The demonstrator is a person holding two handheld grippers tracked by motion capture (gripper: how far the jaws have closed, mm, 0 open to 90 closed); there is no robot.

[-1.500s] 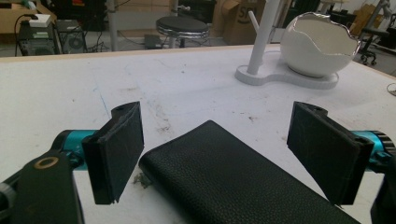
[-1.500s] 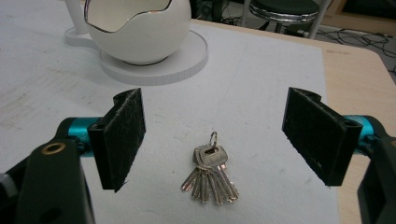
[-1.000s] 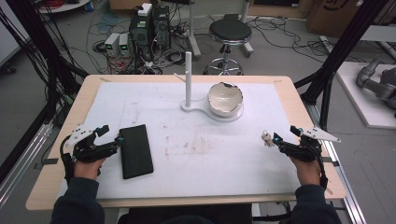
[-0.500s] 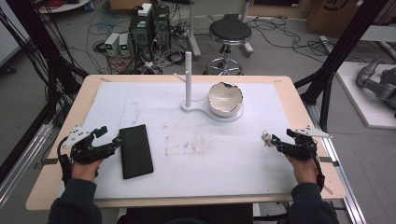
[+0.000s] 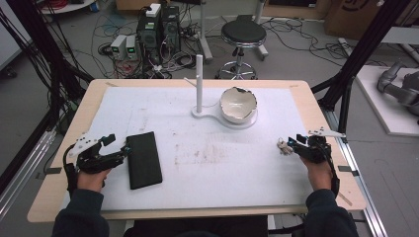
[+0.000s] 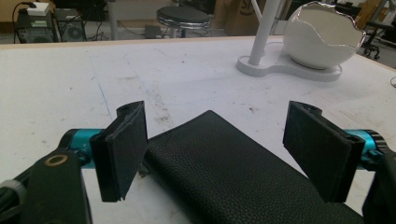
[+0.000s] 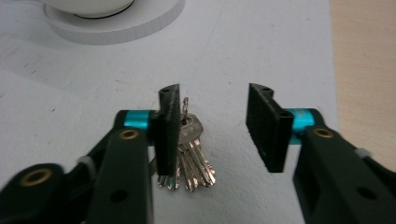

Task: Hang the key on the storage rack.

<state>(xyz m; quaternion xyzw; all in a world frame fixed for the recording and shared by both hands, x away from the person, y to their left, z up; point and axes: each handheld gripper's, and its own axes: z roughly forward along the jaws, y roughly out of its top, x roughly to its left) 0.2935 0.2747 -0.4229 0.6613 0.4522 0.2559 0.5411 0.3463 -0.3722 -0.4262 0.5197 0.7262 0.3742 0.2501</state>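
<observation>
A white mat (image 5: 207, 148), scuffed and smudged, covers the wooden tabletop (image 5: 316, 113); behind it stand a black stool (image 5: 243, 34), computer boxes (image 5: 159, 24) and tangled cables on a grey floor. No writing is readable. The right hand-held gripper (image 7: 214, 123) has just been closing, jaws apart around a bunch of keys (image 7: 189, 154) near the mat's right edge. The left hand-held gripper (image 6: 224, 149) gapes over a black leather wallet (image 6: 238, 182). A white eggshell-shaped bowl (image 5: 238, 104) sits on a stand (image 5: 199, 84).

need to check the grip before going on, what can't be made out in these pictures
- Bunch of keys: in the right gripper view one black pad covers its left part, so contact there is unclear.
- Keys in the high view: too small to count.
- Black wallet: cut off by the bottom edge in the left gripper view.
- Broken white bowl: its inside bottom is hidden by its wall.
</observation>
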